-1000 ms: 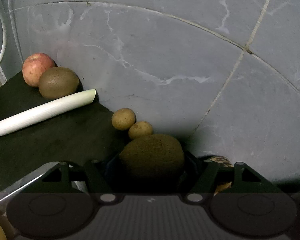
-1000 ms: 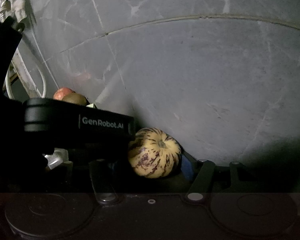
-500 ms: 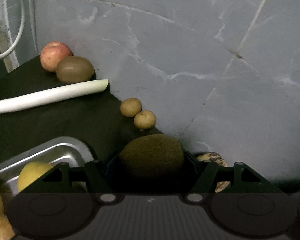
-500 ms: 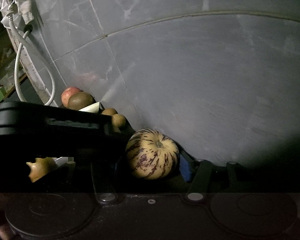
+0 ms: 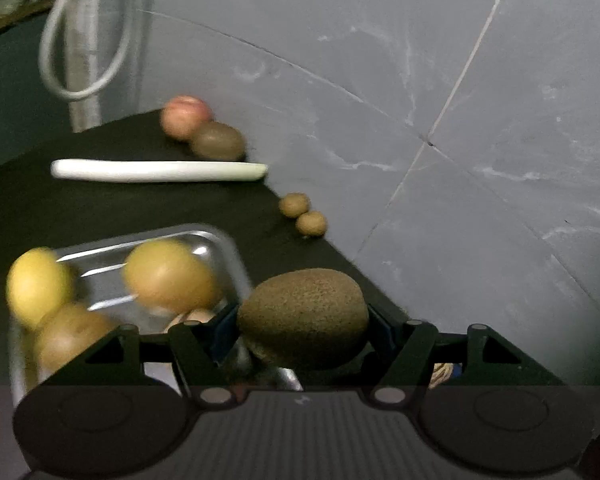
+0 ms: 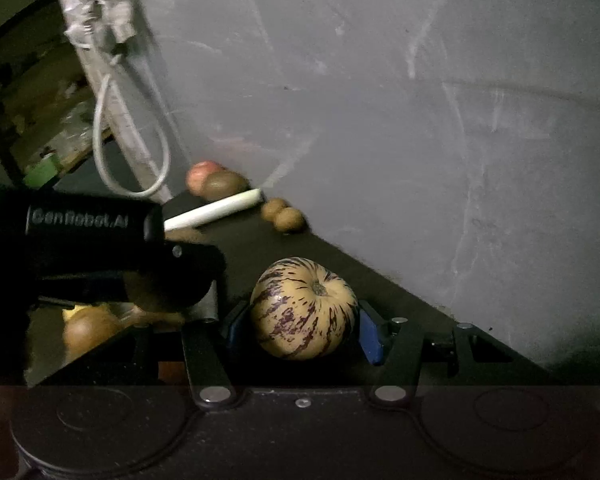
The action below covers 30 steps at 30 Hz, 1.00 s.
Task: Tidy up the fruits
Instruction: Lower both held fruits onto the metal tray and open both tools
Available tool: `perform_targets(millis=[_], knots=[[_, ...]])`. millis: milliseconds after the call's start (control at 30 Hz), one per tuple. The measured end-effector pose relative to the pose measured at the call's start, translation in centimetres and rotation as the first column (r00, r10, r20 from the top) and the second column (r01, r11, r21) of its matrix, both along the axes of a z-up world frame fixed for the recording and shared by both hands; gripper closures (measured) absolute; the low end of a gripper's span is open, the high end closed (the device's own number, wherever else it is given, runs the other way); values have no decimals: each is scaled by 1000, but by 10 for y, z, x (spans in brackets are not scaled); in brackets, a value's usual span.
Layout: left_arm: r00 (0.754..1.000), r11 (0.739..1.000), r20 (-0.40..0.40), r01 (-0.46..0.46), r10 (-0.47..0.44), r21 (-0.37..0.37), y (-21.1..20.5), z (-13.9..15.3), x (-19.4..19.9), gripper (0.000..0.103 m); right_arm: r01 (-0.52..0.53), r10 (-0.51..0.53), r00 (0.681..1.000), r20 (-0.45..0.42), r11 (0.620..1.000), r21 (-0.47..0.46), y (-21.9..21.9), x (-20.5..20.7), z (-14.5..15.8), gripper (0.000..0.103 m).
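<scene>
My left gripper (image 5: 302, 330) is shut on a brown kiwi (image 5: 303, 318), held just right of a metal tray (image 5: 224, 248) that holds several yellow and brown fruits (image 5: 168, 276). My right gripper (image 6: 300, 328) is shut on a cream melon with purple stripes (image 6: 303, 307). On the dark table, an apple (image 5: 185, 121), a second kiwi (image 5: 218, 141) and two small brown fruits (image 5: 303, 214) lie along the wall. They also show in the right wrist view: the apple (image 6: 198, 174), the kiwi (image 6: 225, 185) and the small fruits (image 6: 282, 215).
A white leek stalk (image 5: 156, 171) lies across the table behind the tray. The grey marble wall (image 5: 440, 120) closes the table's far side. A white cable loop (image 5: 84, 40) hangs at the left. The left gripper's black body (image 6: 92, 248) fills the right wrist view's left side.
My left gripper has swung left with the kiwi, bringing the tray and its fruits into view. My right gripper with the melon has also shifted, showing more of the table.
</scene>
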<state>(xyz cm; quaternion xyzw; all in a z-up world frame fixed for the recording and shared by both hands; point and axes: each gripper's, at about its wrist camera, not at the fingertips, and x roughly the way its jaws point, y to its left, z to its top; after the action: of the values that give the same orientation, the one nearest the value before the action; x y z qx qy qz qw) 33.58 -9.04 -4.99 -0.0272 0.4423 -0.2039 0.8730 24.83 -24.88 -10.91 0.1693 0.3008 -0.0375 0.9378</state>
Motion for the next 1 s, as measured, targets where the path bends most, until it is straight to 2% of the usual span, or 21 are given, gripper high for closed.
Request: perform_targets(millis=[367, 500, 700, 1000], knots=[[981, 983, 67, -185, 184, 13, 69, 20, -86, 32, -170, 171, 985, 9, 984, -56, 29, -41, 34, 46], [969, 970, 41, -244, 244, 3, 90, 13, -104, 32, -225, 225, 974, -12, 971, -79, 39, -48, 34, 46], [942, 943, -3, -334, 334, -1, 110, -6, -117, 32, -314, 312, 949, -34, 944, -102, 55, -43, 33, 46], [912, 912, -35, -410, 410, -6, 123, -25, -122, 32, -427, 416, 903, -107, 896, -124, 74, -26, 15, 46]])
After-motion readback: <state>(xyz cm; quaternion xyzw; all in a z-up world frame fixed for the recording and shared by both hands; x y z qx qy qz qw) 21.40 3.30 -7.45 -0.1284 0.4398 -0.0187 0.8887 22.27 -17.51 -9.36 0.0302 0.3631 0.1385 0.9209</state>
